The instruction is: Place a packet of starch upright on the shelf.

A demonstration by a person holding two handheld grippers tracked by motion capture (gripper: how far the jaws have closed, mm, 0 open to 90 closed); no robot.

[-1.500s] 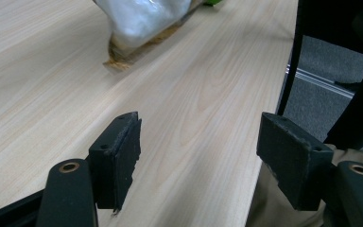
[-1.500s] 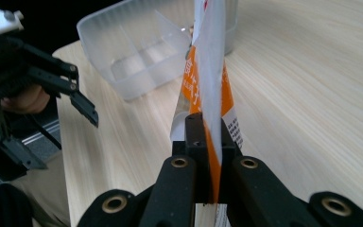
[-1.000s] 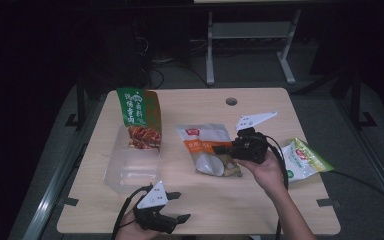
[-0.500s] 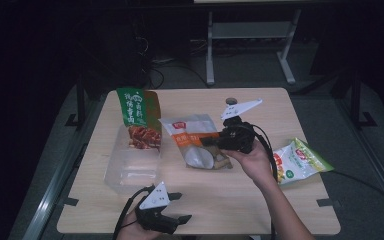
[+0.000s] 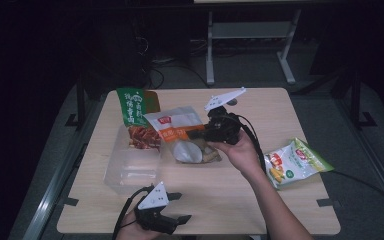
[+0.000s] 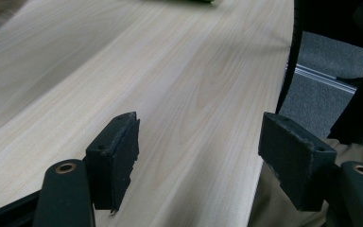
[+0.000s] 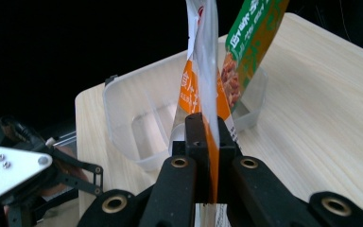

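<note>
Pale wood tabletop (image 5: 290, 200): it carries everything, laid out within the person's reach.
Clear plastic container (image 5: 132, 167): it sits left of centre, open at the top, probably the place where the snack packs are being gathered.
Green pouch (image 5: 135, 112): it stands at the far end of the container, leaning on the wall, so the near part stays free.
Orange-and-white pouch (image 5: 172, 125): the thing in hand; it hangs lifted off the tabletop just right of the container and close beside the green pouch.
Green-and-white snack bag (image 5: 295, 165): it lies flat at the right, well apart from the container, seemingly waiting its turn.
Right tongs (image 5: 204, 134): clamped on the lower edge of the orange-and-white pouch; in the right gripper view the film runs up from between the pressed jaws, a thin-edge grip that lets the pack dangle upright for lowering in.
Left tongs (image 5: 177, 207): wide apart and holding nothing, resting at the near edge, out of the way of the carrying hand.
</note>
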